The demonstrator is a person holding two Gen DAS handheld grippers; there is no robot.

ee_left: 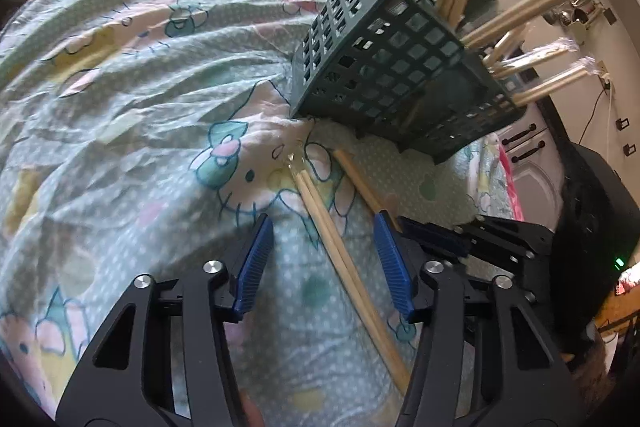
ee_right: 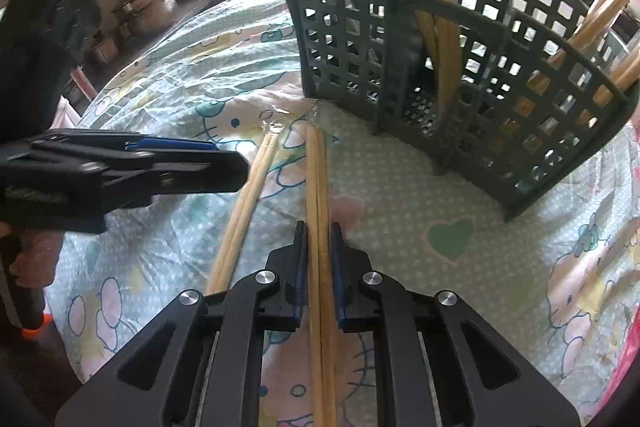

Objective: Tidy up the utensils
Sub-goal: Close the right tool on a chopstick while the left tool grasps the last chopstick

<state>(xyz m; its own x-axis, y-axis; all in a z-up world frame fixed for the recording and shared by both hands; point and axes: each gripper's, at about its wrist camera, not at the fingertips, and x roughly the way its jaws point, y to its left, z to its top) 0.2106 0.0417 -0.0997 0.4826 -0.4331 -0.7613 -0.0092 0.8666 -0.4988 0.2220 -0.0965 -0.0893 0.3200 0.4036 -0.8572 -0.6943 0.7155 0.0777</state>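
A dark green slotted utensil basket [ee_left: 392, 67] [ee_right: 460, 75] stands on the Hello Kitty cloth and holds several wrapped chopstick pairs [ee_left: 528, 7] [ee_right: 440, 27]. Two chopstick pairs lie on the cloth in front of it. My left gripper [ee_left: 324, 239] is open, its jaws astride one pair [ee_left: 340, 247] that lies between them, untouched. That pair also shows in the right wrist view [ee_right: 244, 211]. My right gripper [ee_right: 319, 231] is shut on the other pair [ee_right: 318, 179], whose tip [ee_left: 360, 179] shows in the left wrist view. The left gripper [ee_right: 132, 163] shows at the left of the right wrist view.
The patterned cloth [ee_left: 120, 107] [ee_right: 440, 247] covers a round table. Metal pots [ee_right: 148, 7] and a counter stand beyond the table edge at upper left. White cabinets [ee_left: 532, 147] and a black appliance [ee_left: 592, 211] lie to the right.
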